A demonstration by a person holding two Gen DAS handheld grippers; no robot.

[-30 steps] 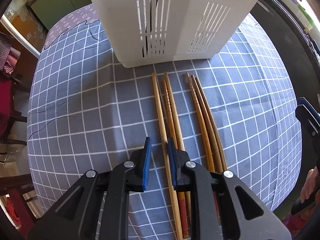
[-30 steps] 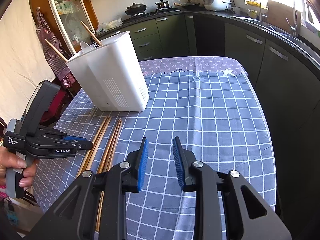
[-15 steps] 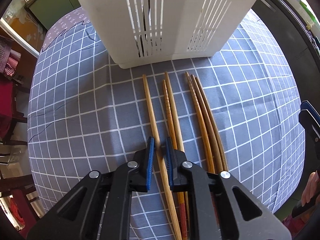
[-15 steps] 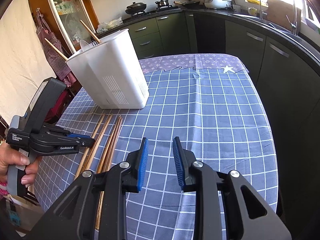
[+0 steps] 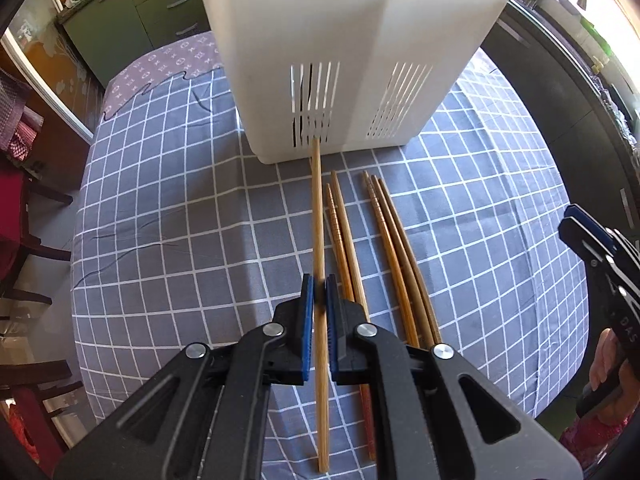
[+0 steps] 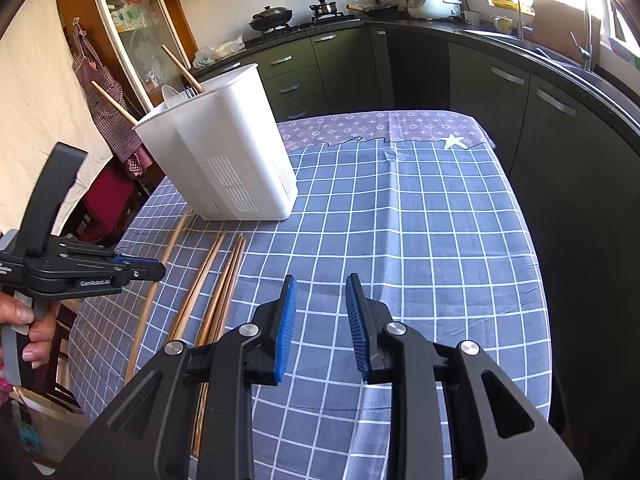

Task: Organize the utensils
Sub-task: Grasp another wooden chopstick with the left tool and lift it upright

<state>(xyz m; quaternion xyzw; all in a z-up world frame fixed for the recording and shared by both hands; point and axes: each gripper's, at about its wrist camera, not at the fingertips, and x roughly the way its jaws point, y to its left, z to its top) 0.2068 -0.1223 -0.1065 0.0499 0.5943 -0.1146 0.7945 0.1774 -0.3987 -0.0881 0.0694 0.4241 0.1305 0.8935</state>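
My left gripper [image 5: 319, 286] is shut on a light bamboo chopstick [image 5: 317, 208], held above the checked tablecloth with its tip near the base of the white utensil holder [image 5: 344, 48]. Several darker chopsticks [image 5: 384, 240] lie side by side on the cloth just right of it. In the right wrist view the left gripper [image 6: 154, 270] shows at the left with the held chopstick [image 6: 168, 244], the holder [image 6: 224, 160] stands behind with chopsticks sticking out, and loose chopsticks [image 6: 216, 280] lie on the cloth. My right gripper [image 6: 320, 312] is open and empty above the table.
The table has a blue-grey checked cloth [image 6: 420, 220], with its edges close at the left and right. Dark green kitchen cabinets [image 6: 520, 100] and a counter run behind and to the right. Red chairs [image 5: 16, 208] stand at the left.
My left gripper closed on the leftmost chopstick and lifted it off the cloth, tip now pointing at the holder's base. The right gripper has stayed open and barely moved.
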